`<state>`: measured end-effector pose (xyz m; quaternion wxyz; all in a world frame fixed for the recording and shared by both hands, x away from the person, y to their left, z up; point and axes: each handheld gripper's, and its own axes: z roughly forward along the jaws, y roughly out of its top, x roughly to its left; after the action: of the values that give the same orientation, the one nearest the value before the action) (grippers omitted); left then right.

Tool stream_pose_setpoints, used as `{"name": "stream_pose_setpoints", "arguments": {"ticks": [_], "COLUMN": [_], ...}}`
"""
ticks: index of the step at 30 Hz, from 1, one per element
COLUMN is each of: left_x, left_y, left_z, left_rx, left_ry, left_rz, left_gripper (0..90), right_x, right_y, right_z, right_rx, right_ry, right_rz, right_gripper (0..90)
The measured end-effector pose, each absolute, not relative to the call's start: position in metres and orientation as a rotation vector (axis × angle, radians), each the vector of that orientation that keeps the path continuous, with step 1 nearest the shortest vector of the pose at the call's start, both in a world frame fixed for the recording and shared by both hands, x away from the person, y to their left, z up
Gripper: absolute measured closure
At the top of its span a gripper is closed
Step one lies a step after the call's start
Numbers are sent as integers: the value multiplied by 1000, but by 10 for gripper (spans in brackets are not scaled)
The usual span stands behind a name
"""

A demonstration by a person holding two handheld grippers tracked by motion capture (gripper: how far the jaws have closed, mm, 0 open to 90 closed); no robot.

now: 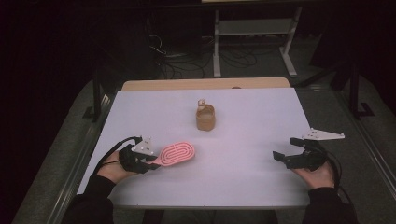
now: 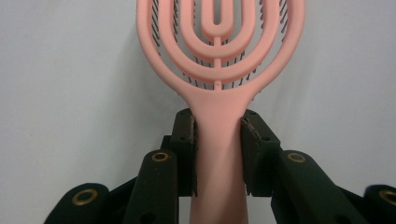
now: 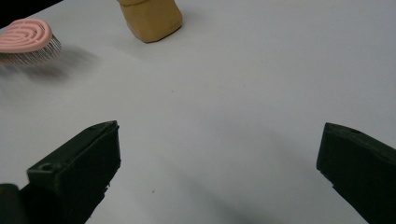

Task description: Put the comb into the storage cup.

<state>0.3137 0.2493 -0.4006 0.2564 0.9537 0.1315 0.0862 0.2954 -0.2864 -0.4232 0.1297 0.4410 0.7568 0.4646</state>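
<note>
The left gripper (image 1: 148, 163) is clamped on the handle of a pink hairbrush (image 1: 175, 154), its pads (image 2: 187, 140) pressed flat against both sides of the narrow neck just below the looped head — a sensible place to hold, since the handle is slim and firm while the open head offers nothing to pinch. In the right gripper view the brush (image 3: 29, 36) has its bristles pointing down at the white table (image 1: 243, 140), and whether they touch it I cannot tell; the head points away from the hand, toward the table's middle. Farther back stands a small tan cup (image 1: 205, 117) with something pale poking out of its top, well apart from the brush. The left hand (image 1: 112, 168) rests low near the near-left edge, forearm coming in from below. The right gripper (image 1: 286, 150) waits near the table's right edge with its jaws spread wide and nothing between them — likely idle, held level and aimed inward.
</note>
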Motion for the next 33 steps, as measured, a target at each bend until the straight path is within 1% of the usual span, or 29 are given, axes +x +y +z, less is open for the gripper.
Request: {"name": "stream_pose_setpoints", "arguments": {"ticks": [9, 24, 33], "left_x": [313, 321, 327], "left_y": [246, 239, 235], "left_z": [-383, -367, -349], "left_rx": [2545, 2504, 2487], "left_ry": [324, 318, 300], "left_rz": [286, 328, 358], "left_gripper": [701, 701, 701], "right_x": [296, 295, 294], "right_y": [-287, -287, -287], "right_z": [-424, -424, -424], "right_rx": [1286, 1288, 1285], "right_ry": [2202, 2200, 2201], "right_rz": [1345, 1351, 1355], "right_gripper": [0, 0, 0]}}
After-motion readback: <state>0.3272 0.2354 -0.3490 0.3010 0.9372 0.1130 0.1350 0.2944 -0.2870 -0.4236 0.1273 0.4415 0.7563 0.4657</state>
